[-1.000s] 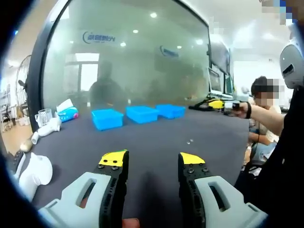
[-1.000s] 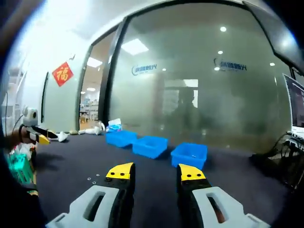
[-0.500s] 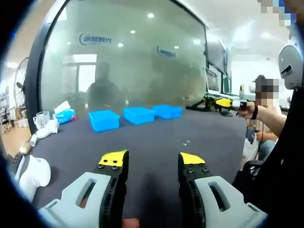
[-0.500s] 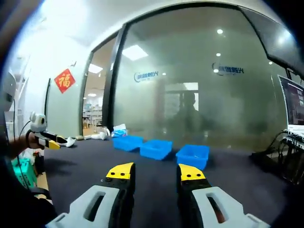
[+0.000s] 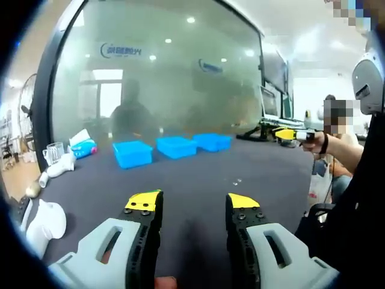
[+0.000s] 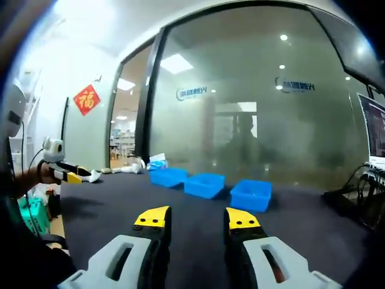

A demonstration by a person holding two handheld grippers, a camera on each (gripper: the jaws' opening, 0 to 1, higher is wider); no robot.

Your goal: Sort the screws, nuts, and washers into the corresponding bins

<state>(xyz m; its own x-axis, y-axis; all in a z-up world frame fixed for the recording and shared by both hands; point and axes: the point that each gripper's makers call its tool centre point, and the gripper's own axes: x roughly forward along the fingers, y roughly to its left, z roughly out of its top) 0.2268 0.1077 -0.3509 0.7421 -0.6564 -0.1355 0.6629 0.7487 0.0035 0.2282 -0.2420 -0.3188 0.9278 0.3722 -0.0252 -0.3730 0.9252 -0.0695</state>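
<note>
Three blue bins stand in a row on the dark table [image 5: 198, 174], far ahead: left bin [image 5: 133, 152], middle bin [image 5: 177, 146], right bin [image 5: 213, 141]. A few tiny metal parts [image 5: 236, 180] lie on the table to the right, nearer than the bins. My left gripper [image 5: 192, 205] is open above the table with nothing between its yellow-tipped jaws. My right gripper [image 6: 197, 218] is open too and holds nothing. Its view has the same bins [image 6: 206, 185] ahead. Each gripper appears in the other's view, held in a hand: the right gripper [image 5: 289, 133] and the left gripper [image 6: 63, 171].
A glass wall rises behind the bins. At the table's left end are a white object [image 5: 45, 220], a clear cup [image 5: 53, 153] and a tissue pack [image 5: 84, 146]. Monitors and cables [image 5: 271, 105] stand at the far right. A seated person [image 5: 340, 150] is beyond the right edge.
Both cameras have drifted a little. The right gripper view has tilted up, so the small parts near its jaws left the picture and the bins sit further right. Both grippers stay open.
</note>
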